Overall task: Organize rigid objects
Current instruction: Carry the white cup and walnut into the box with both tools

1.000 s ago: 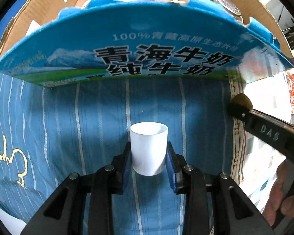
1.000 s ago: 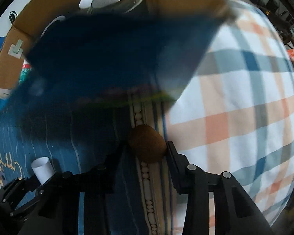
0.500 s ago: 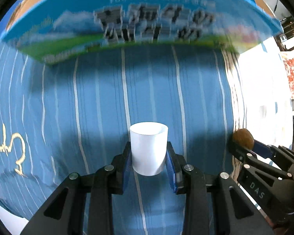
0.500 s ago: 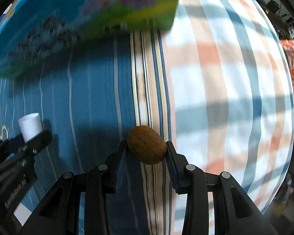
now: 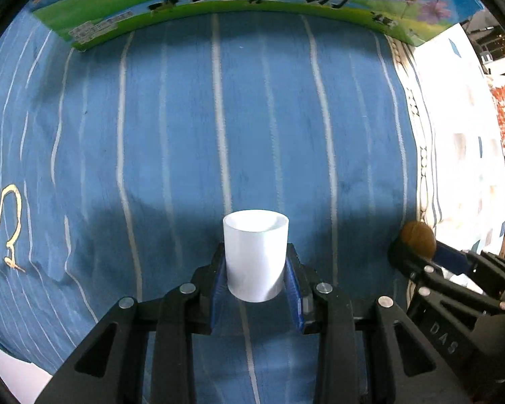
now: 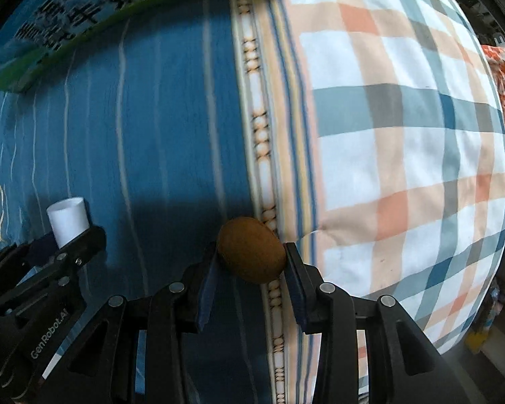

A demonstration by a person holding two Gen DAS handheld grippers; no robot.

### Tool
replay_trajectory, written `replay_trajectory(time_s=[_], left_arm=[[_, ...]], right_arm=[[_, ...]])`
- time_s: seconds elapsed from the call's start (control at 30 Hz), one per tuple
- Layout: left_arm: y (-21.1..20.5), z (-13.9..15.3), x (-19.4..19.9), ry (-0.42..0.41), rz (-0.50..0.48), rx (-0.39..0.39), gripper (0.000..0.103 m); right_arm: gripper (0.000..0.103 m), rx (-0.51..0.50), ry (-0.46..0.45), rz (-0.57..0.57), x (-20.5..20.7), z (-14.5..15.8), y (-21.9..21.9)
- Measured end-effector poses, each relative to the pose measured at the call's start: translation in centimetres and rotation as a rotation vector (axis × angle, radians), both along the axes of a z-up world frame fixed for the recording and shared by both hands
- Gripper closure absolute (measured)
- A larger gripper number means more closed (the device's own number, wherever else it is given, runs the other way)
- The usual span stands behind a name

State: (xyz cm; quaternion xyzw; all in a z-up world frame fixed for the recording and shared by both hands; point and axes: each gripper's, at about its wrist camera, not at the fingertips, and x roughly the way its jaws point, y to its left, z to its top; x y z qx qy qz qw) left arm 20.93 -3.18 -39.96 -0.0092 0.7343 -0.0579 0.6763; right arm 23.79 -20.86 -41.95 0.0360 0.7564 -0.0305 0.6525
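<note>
My left hand-held gripper (image 5: pixel 256 277) is clamped on an upright white cup (image 5: pixel 255 254), held above the blue striped cloth (image 5: pixel 185 141). My right hand-held gripper (image 6: pixel 250 269) squeezes a brown walnut (image 6: pixel 250 254) over the cloth's beaded border, beside the plaid sheet (image 6: pixel 404 141). A milk carton box (image 5: pixel 252 3) lies ahead of both.

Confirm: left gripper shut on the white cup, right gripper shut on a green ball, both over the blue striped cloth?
Not quite. The right gripper holds a brown walnut-like nut, not a green ball; the right wrist view shows it. Left gripper, white cup and blue striped cloth are right.
</note>
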Motion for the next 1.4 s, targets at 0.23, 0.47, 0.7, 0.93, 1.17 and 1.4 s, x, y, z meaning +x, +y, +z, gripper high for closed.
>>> replay_trajectory(time_s=[0.23,0.47,0.7,0.93,1.17,1.4], left_arm=[[2.9,0.0,-1.5,0.006,0.054,0.002,0.074],[3.2,0.5,-2.2,-0.012,0.06,0.009,0.074],[0.0,-0.4,-3.8,-0.044,0.025,0.035,0.074],[-0.2,0.5,-4.4,-0.08,0.044,0.036,0.074],[0.1,7.1,-3.8,-0.203,0.052,0.021,0.074],[0.9,14.6,-2.7,-0.337,0.074,-0.012,0.074]], right_arm=[[0.063,0.005,0.02,0.044,-0.4,-0.7,2.8],[0.063,-0.029,-0.004,0.084,-0.3,-1.2,5.7],[0.063,-0.036,-0.065,0.085,-1.7,-0.4,7.1],[0.063,-0.02,-0.129,0.091,-6.8,0.8,6.3],[0.064,0.001,-0.211,0.078,-8.0,4.2,4.3],[0.064,0.016,-0.328,0.099,-8.2,12.3,4.4]])
